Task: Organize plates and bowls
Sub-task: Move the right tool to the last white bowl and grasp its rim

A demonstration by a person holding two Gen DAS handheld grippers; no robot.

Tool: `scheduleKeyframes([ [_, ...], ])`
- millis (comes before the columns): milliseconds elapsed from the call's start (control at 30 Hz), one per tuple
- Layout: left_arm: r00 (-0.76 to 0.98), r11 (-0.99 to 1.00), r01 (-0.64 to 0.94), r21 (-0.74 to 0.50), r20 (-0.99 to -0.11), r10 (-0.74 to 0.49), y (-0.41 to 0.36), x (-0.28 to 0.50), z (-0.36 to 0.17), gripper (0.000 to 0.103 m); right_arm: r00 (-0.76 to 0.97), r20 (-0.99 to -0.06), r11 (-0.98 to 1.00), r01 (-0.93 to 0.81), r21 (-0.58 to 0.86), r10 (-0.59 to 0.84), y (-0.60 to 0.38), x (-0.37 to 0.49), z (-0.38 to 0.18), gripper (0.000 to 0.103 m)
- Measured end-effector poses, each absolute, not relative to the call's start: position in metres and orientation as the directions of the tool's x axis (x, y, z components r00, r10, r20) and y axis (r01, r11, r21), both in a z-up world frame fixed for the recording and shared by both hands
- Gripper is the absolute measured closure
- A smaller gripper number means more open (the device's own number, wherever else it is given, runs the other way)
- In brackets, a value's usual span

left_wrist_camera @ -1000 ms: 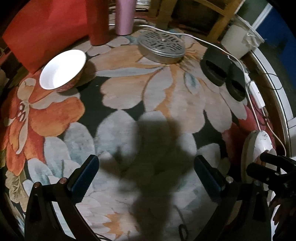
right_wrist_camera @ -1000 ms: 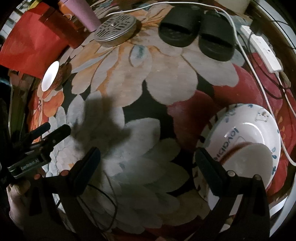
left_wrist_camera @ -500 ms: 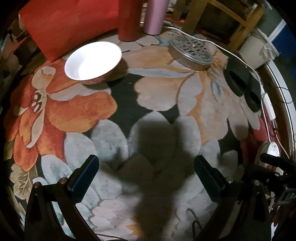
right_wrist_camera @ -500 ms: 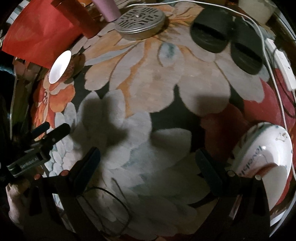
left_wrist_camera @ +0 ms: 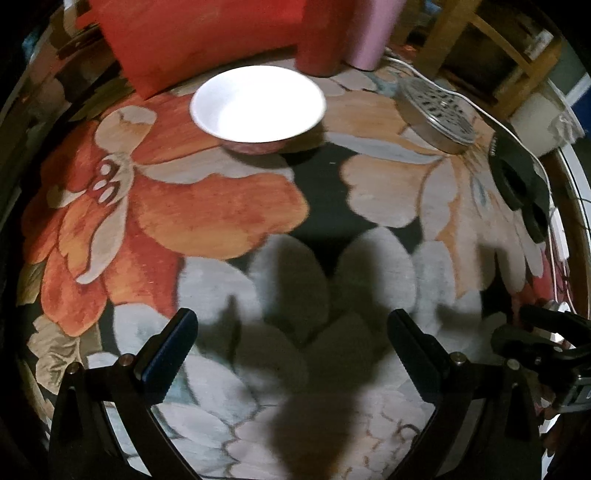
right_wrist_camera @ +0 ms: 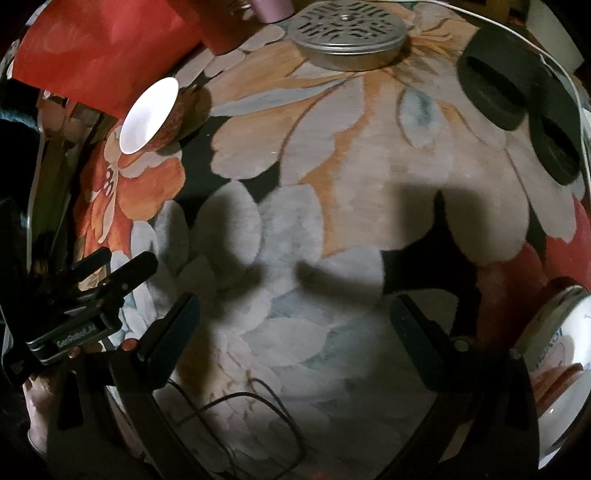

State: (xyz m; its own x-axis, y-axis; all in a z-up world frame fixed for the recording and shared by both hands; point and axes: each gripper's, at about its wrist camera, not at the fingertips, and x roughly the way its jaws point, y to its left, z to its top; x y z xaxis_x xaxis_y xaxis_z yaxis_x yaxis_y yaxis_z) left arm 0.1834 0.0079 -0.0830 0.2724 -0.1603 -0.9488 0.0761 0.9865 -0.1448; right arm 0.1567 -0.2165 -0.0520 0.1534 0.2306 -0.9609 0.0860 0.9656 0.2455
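Observation:
A white bowl with a reddish patterned outside (left_wrist_camera: 258,107) sits upright on the floral rug, straight ahead of my left gripper (left_wrist_camera: 291,350) and well beyond its tips. The left gripper is open and empty. The bowl also shows far left in the right wrist view (right_wrist_camera: 149,116). My right gripper (right_wrist_camera: 293,336) is open and empty above the rug. A white plate with blue print (right_wrist_camera: 561,365) lies at the right edge, right of the right finger, with another white dish partly seen on it. The left gripper shows from the side in the right wrist view (right_wrist_camera: 123,260).
A round perforated metal lid (left_wrist_camera: 437,118) and a pair of black slippers (left_wrist_camera: 519,184) lie at the back right, with a white cable and power strip (left_wrist_camera: 557,229). A red board (left_wrist_camera: 192,40), a red cylinder and a pink cylinder (left_wrist_camera: 369,33) stand behind the bowl. A thin black wire (right_wrist_camera: 255,402) loops on the rug.
Both grippers have swung left. The bowl has shifted from the left to the centre top of the left view and grown larger. The plate has slid to the right view's edge.

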Motion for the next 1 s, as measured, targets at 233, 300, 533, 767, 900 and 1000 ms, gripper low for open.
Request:
scheduleKeyframes([
  [233,0.27,0.991,0.02,-0.136,-0.953,-0.136,0.039,0.186,-0.09,0.001,0.143,-0.96,0.967,0.048,0.249,0.24,-0.192,0.173,-0.058,0.0],
  [300,0.269,0.991,0.004,-0.136,-0.954,-0.132,0.046,0.187,-0.092,0.001,0.145,-0.959,0.967,0.034,0.251,0.244,-0.182,0.179,-0.058,0.0],
  [533,0.275,0.987,-0.063,-0.15,-0.953,-0.127,0.08,0.19,-0.092,0.001,0.146,-0.953,0.964,-0.004,0.267,0.265,-0.154,0.202,-0.059,0.0],
  [767,0.306,0.982,-0.107,-0.157,-0.945,-0.118,0.106,0.194,-0.084,0.001,0.171,-0.948,0.963,-0.022,0.269,0.269,-0.131,0.237,-0.061,0.0],
  [900,0.308,0.98,-0.117,-0.159,-0.944,-0.117,0.115,0.193,-0.084,0.001,0.197,-0.938,0.955,0.023,0.296,0.286,-0.126,0.264,-0.064,0.0],
  [1000,0.3,0.979,-0.121,-0.163,-0.946,-0.12,0.118,0.19,-0.087,0.001,0.225,-0.914,0.928,0.079,0.364,0.339,-0.124,0.285,-0.067,0.001],
])
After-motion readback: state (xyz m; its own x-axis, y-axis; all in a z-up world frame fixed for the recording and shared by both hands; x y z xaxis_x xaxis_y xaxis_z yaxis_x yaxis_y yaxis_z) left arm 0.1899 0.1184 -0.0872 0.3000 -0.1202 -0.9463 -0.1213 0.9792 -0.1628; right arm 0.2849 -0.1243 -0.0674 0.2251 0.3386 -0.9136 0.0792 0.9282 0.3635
